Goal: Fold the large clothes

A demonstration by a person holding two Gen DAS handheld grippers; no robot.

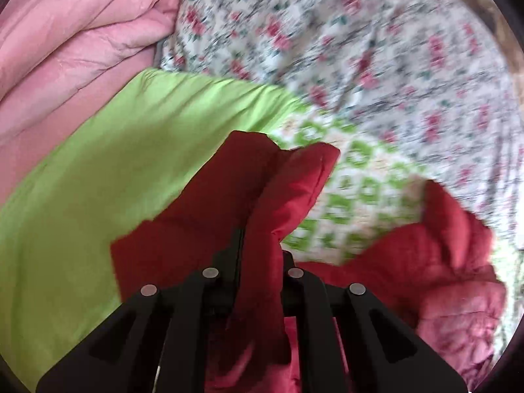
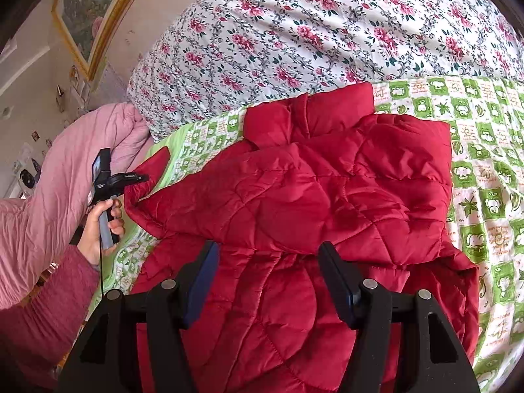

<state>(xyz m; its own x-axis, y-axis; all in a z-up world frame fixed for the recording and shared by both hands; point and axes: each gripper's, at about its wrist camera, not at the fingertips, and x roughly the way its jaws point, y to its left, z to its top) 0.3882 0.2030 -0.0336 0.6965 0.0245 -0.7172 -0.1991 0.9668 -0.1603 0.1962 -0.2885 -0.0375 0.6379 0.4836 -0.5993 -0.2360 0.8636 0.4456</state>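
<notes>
1. Red quilted jacket [image 2: 311, 203] lies spread on a green-and-white print sheet [image 2: 484, 170], collar end toward a floral quilt [image 2: 327, 32] piled behind it.
2. L gripper [image 1: 260, 255]: jaws closed on a fold of the jacket [image 1: 288, 196]; red fabric bunches up between the black fingers and rises past their tips. Left wrist view is motion-blurred, so pad contact detail not readable.
3. From the right wrist view, the L gripper [image 2: 139, 177] sits at the jacket's left edge, pinching a corner there; a hand [image 2: 98, 226] wraps the grip handle, cable hanging below it, pink knitted sleeve [image 2: 49, 311] behind.
4. R gripper [image 2: 268, 255]: jaws stand apart, blue pads facing inward, tips over the jacket's lower-middle part. Fabric shows in the gap, but pads don't press on it; whether tips touch the cloth, can't tell.
5. Pink duvet [image 2: 65, 180] heaped at left of the bed, beside the floral quilt.
6. Plain lime-green cloth [image 1: 98, 180] shows in the left wrist view under the held fold, next to the print sheet [image 1: 360, 190].
7. Framed picture [image 2: 95, 9] on wall, upper left.
</notes>
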